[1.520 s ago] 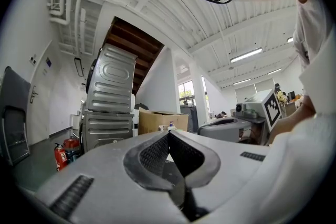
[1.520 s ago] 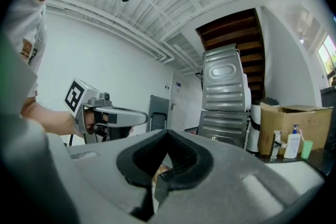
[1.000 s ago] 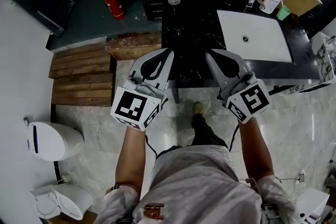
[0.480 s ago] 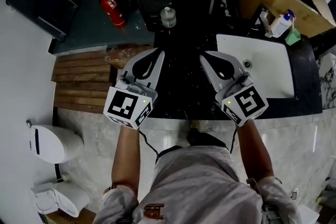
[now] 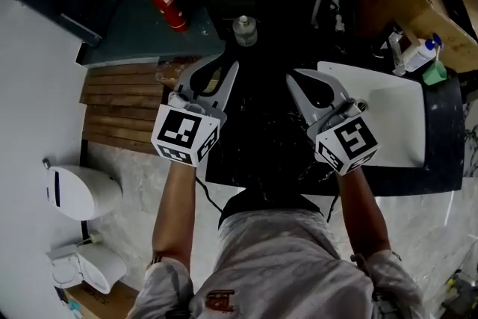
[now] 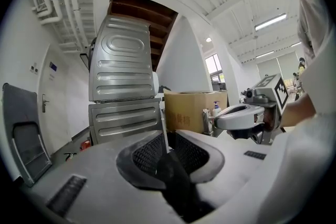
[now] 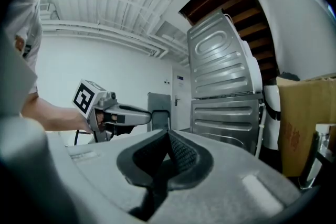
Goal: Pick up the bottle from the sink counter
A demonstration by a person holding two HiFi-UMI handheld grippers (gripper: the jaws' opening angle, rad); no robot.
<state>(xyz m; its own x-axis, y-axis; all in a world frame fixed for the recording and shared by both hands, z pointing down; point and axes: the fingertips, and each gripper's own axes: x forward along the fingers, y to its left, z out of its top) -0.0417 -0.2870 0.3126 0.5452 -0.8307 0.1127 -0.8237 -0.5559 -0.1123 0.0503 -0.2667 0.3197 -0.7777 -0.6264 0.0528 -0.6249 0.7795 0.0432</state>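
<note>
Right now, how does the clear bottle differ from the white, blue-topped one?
The clear round bottle is see-through; the white blue-topped bottle is opaque. The clear one stands at the dark counter's far edge; the white one sits by the white sink, beside a green cup. Neither is held.

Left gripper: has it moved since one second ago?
Yes: the left gripper has moved toward the bottle, farther over the black counter; its jaws are opening, nothing between them.

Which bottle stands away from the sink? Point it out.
The clear bottle at the dark counter's far edge, left of the sink; the white blue-capped bottle stands beside it.
</note>
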